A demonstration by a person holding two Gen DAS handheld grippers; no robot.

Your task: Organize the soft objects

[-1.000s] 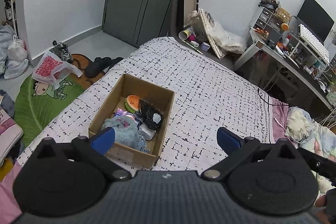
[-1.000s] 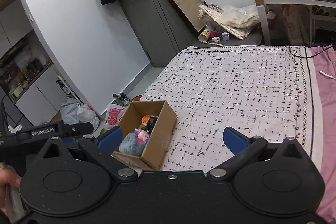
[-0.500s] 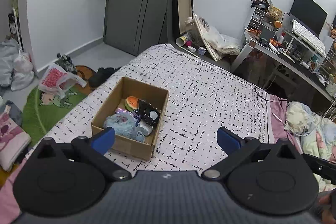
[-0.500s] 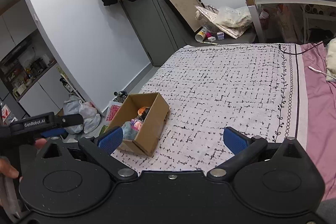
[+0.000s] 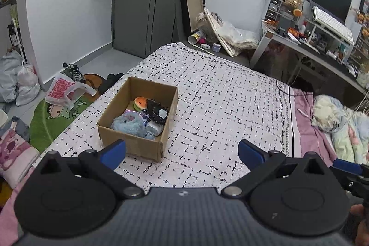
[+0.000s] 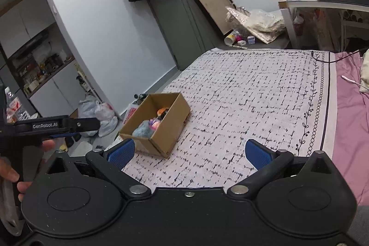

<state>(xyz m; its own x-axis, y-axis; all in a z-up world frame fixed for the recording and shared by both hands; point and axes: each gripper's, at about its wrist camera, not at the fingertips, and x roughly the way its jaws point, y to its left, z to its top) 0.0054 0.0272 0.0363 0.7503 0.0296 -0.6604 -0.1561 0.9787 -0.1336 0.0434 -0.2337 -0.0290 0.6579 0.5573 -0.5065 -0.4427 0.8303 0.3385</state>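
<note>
Left wrist view: left gripper spread wide, empty, above bed. Cardboard box near bed's left edge held soft toys.

Right wrist view: right gripper spread, empty; box at bed's left edge.

Open cardboard box sits flat on the bed's patterned blanket, near its left edge. Inside it: fluffy blue plush at the near end, orange smiley toy at the far end, black pouch between.
</note>
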